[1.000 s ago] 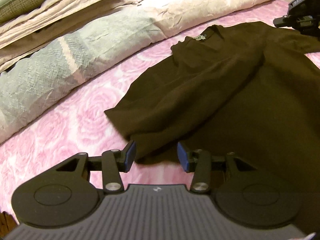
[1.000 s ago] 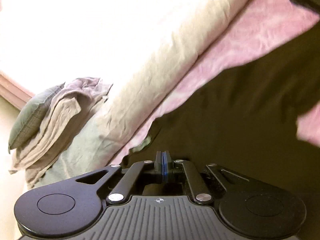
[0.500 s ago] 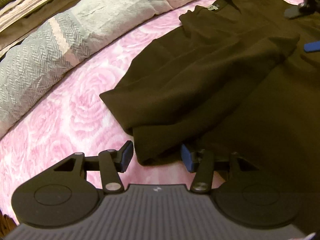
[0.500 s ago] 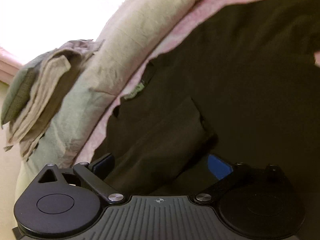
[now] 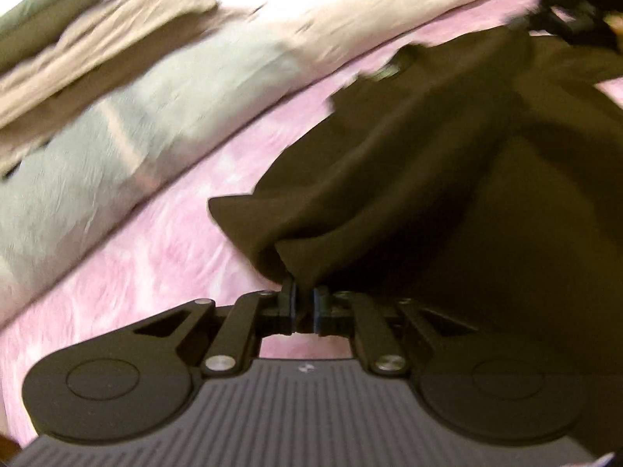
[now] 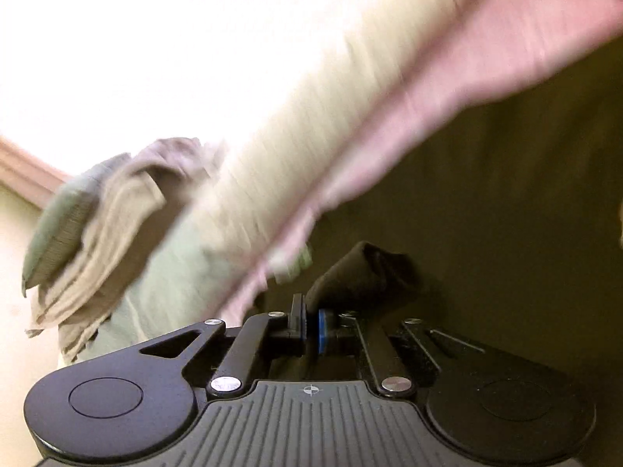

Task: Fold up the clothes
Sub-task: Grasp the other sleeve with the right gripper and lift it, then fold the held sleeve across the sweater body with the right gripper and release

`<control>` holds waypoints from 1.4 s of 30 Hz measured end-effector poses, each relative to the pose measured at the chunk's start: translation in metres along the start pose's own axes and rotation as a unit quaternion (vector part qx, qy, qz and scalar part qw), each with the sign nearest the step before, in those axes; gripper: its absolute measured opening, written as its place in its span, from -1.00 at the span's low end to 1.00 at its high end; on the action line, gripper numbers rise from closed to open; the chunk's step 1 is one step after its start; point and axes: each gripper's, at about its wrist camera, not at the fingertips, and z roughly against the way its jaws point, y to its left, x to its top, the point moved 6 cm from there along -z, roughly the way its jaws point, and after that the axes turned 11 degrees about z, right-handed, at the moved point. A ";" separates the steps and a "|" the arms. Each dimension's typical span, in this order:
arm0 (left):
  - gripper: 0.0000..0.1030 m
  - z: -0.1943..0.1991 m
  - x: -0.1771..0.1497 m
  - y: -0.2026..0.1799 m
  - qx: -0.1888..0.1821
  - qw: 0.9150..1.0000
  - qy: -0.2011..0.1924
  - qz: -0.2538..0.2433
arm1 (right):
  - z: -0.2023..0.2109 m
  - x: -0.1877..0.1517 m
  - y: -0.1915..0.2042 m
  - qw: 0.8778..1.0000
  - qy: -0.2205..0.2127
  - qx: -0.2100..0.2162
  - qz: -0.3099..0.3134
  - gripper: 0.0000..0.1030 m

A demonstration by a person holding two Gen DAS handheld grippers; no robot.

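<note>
A dark brown shirt [image 5: 428,163] lies on the pink rose-patterned bed sheet [image 5: 148,257], its left side lifted and bunched. My left gripper [image 5: 305,300] is shut on the shirt's folded lower edge, and the cloth rises from the blue pads in a peak. In the right wrist view my right gripper [image 6: 311,321] is shut on a small fold of the same shirt [image 6: 506,202] near the collar label [image 6: 301,260]. The other gripper shows as a dark shape [image 5: 576,11] at the top right of the left wrist view. Both views are blurred by motion.
A rolled cream and grey-green quilt [image 5: 117,132] runs along the far side of the bed. Folded beige blankets [image 5: 97,39] and a green pillow [image 5: 43,11] are stacked behind it. In the right wrist view the quilt [image 6: 296,148] and the blanket stack [image 6: 113,225] lie at the left.
Both grippers went from open to shut on the shirt. Both have lifted, pulling the shirt's left side up off the sheet.
</note>
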 end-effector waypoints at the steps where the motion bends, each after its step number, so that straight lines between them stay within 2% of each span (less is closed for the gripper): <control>1: -0.88 -0.001 -0.001 -0.010 -0.005 1.000 0.003 -0.013 | 0.005 0.006 -0.002 1.000 -0.008 -0.008 0.012 -0.92; 4: -0.79 -0.014 -0.005 -0.028 -0.010 0.999 0.024 -0.040 | 0.000 0.006 -0.023 0.999 0.001 -0.038 0.025 -0.92; 6: -0.79 -0.023 -0.009 -0.039 -0.014 0.997 0.039 -0.057 | -0.010 -0.002 -0.039 0.998 0.022 -0.056 0.023 -0.92; 8: -0.79 -0.032 -0.012 -0.049 -0.017 0.996 0.054 -0.074 | -0.012 -0.006 -0.047 0.997 0.023 -0.073 0.031 -0.92; 11: -0.79 -0.032 -0.016 -0.053 -0.024 0.994 0.063 -0.090 | -0.003 -0.009 -0.061 0.994 0.011 -0.103 0.037 -0.92; 15: -0.79 -0.036 -0.028 -0.054 -0.029 0.990 0.086 -0.105 | 0.006 -0.022 -0.071 0.991 0.029 -0.124 0.040 -0.91; 18: -0.77 -0.034 -0.027 -0.052 -0.032 0.991 0.090 -0.097 | 0.009 -0.033 -0.080 0.990 0.053 -0.129 0.039 -0.90; 22: -0.71 -0.022 -0.024 -0.054 -0.039 0.993 0.086 -0.074 | 0.015 -0.047 -0.105 0.987 0.079 -0.142 -0.020 -0.90; 23: -0.66 -0.018 -0.023 -0.057 -0.042 0.993 0.084 -0.072 | 0.017 -0.050 -0.111 0.986 0.084 -0.141 -0.031 -0.64; 24: -0.62 -0.016 -0.022 -0.060 -0.045 0.993 0.085 -0.075 | 0.020 -0.053 -0.116 0.986 0.086 -0.134 -0.038 0.04; 26: -0.55 -0.016 -0.021 -0.071 -0.049 0.991 0.088 -0.088 | 0.030 -0.054 -0.125 0.988 0.088 -0.122 -0.045 0.08; 29: -0.53 -0.019 -0.012 -0.090 -0.060 0.990 0.086 -0.099 | 0.053 -0.040 -0.136 0.987 0.080 -0.133 -0.048 0.08; 33: -0.44 -0.022 0.009 -0.127 -0.082 0.987 0.072 -0.115 | 0.107 -0.006 -0.175 0.984 0.012 -0.159 -0.078 0.08; 34: -0.41 -0.024 0.015 -0.138 -0.089 0.986 0.069 -0.121 | 0.119 0.003 -0.190 0.981 0.004 -0.176 -0.078 0.09; 36: -0.40 -0.027 0.029 -0.162 -0.102 0.984 0.059 -0.132 | 0.142 0.021 -0.223 0.974 -0.009 -0.213 -0.076 0.09; 38: -0.40 -0.030 0.043 -0.185 -0.113 0.982 0.047 -0.141 | 0.159 0.043 -0.255 0.965 -0.009 -0.260 -0.044 0.09; 41: -0.39 -0.032 0.057 -0.219 -0.127 0.980 0.037 -0.151 | 0.166 0.073 -0.290 0.944 0.010 -0.326 0.049 0.09; 42: -0.38 -0.033 0.059 -0.229 -0.130 0.979 0.036 -0.153 | 0.167 0.083 -0.302 0.934 0.020 -0.347 0.082 0.39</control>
